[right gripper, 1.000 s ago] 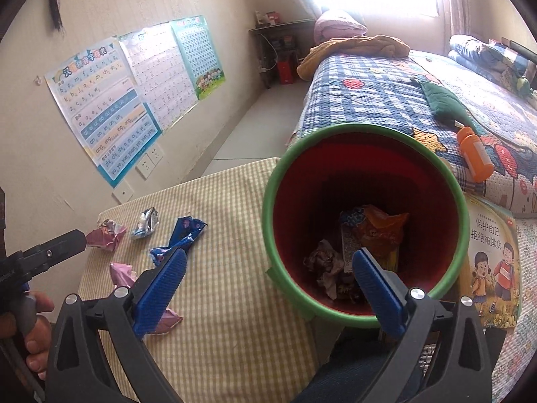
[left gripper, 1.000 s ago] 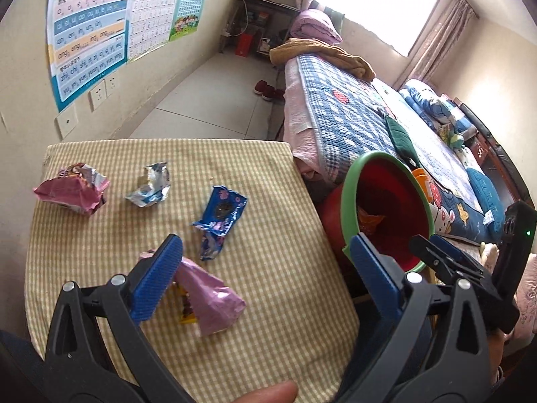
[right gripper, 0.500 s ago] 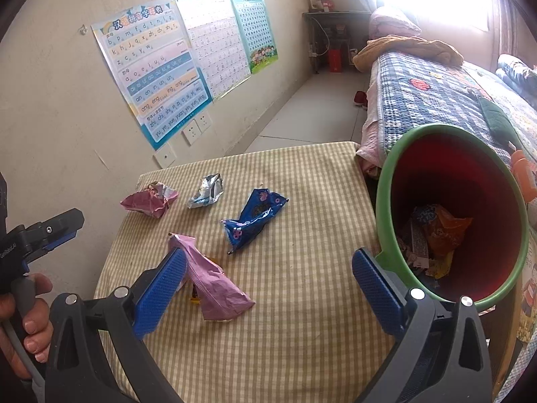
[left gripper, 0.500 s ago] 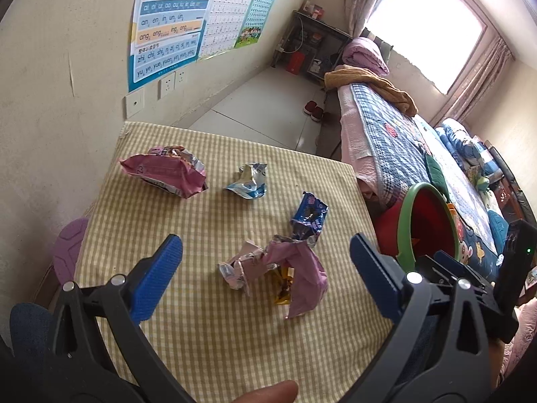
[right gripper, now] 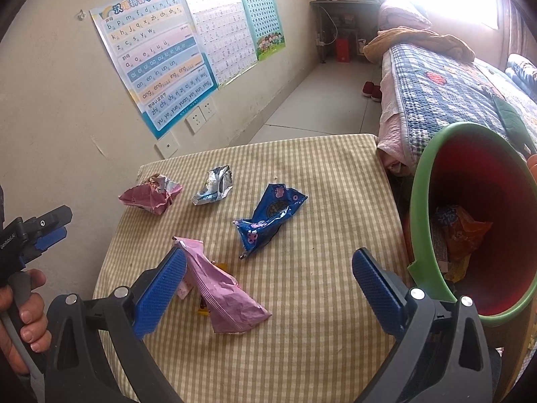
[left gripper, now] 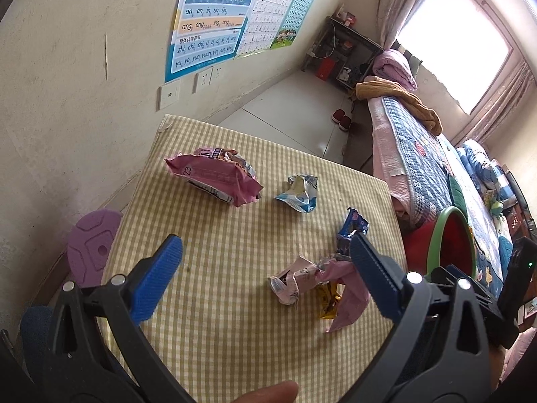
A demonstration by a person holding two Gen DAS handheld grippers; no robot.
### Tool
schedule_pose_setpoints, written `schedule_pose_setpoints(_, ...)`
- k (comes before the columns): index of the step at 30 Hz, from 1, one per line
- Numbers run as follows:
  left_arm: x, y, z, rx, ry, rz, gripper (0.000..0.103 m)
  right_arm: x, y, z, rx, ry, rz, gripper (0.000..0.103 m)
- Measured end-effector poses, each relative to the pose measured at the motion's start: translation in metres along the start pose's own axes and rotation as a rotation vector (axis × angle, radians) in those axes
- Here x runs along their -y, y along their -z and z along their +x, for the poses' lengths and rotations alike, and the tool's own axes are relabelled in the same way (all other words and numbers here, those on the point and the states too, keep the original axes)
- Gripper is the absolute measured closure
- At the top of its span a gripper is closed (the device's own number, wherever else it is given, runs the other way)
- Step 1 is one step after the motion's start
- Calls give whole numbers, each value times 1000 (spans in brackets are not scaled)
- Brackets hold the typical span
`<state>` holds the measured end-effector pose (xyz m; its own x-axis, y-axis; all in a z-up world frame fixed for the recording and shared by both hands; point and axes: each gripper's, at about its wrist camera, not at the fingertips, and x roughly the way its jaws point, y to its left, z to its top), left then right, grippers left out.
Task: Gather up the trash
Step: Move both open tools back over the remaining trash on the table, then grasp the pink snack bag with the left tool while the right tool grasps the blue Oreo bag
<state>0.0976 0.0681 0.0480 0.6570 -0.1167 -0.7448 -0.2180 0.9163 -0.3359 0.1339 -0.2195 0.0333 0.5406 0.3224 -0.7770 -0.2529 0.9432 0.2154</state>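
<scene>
Several wrappers lie on a checked tablecloth (right gripper: 319, 184): a pink bag (left gripper: 214, 178) at the far left, a silver-blue wrapper (left gripper: 300, 194), a dark blue wrapper (right gripper: 268, 216), and a crumpled pink wrapper (right gripper: 221, 292) over a small yellow one (left gripper: 327, 300). A red bin with a green rim (right gripper: 419, 208) stands off the table's right edge and holds trash. My left gripper (left gripper: 266, 280) is open and empty above the table's near left. My right gripper (right gripper: 268, 290) is open and empty, just right of the crumpled pink wrapper.
A wall with posters (right gripper: 161, 63) and sockets runs along the table's left side. A purple stool (left gripper: 92, 243) sits between wall and table. A bed with a blue checked quilt (right gripper: 443, 90) stands to the right, behind the bin.
Both grippers have swung left, away from the bin and over the table. The wrappers now sit nearer the middle of both views. Both stay open and empty.
</scene>
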Motion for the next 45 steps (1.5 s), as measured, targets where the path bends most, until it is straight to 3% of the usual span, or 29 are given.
schedule_pose_setpoints(17, -41, -18, 57, -59, -59, -67, 6, -5, -22, 65, -67, -44, 42, 7)
schedule_pose_setpoints(37, -63, -49, 149, -153, 12, -257, 6, 11, -37, 143, -162, -48, 88, 7)
schedule_pose_setpoints(40, -62, -52, 160, -160, -3, -271, 6, 13, -36, 151, -175, -45, 90, 7)
schedule_pose_setpoints(45, -59, -53, 172, -168, -42, -250, 14, 18, -35, 161, -190, -45, 107, 7)
